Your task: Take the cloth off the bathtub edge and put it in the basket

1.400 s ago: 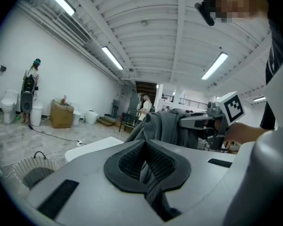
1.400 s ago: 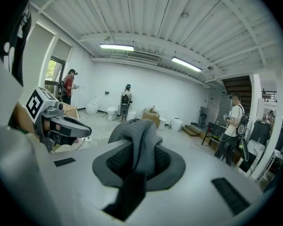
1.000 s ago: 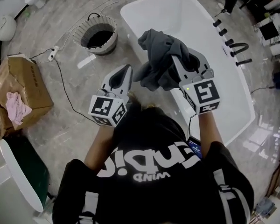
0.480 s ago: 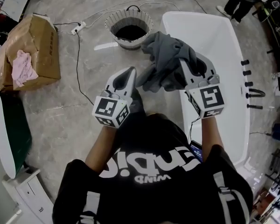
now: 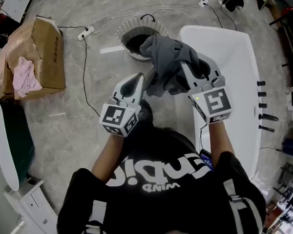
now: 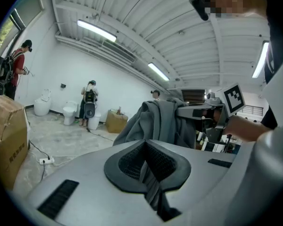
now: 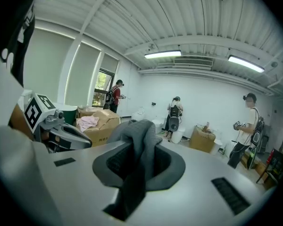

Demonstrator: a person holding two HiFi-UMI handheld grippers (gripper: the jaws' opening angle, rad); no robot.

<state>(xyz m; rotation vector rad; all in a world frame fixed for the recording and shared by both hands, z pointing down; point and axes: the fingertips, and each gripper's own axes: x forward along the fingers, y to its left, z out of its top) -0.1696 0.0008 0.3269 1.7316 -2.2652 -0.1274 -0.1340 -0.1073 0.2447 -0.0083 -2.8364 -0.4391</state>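
Because the cloth [image 5: 167, 57] is a loose grey bundle that would sag and trail if pinched at one spot, it is carried between both tools. The right gripper [image 5: 198, 68] is clamped on a thick fold that spills over its pads, and the left gripper [image 5: 138, 79] has its jaws pressed together on a thinner strip of the same fabric. The bundle hangs in the air, clear of the bathtub [image 5: 229, 57] edge. In the head view it overlaps the near rim of the basket [image 5: 121, 34], which stands on the floor just beside the tub's corner, so the lift looks done and the drop is what remains.

Both grippers point roughly level towards the basket, which suits a carry (a steeper tilt would probably be needed to let the fabric fall inside). The basket's dark mouth is open and nothing covers it.

On the floor near it lie a white cable and a power strip [image 5: 85, 31], a possible snag for feet rather than for the cloth. A cardboard box [image 5: 39, 43] with a pink rag [image 5: 25, 77] on it sits well apart to the left. Other people stand far off by the wall, out of the way
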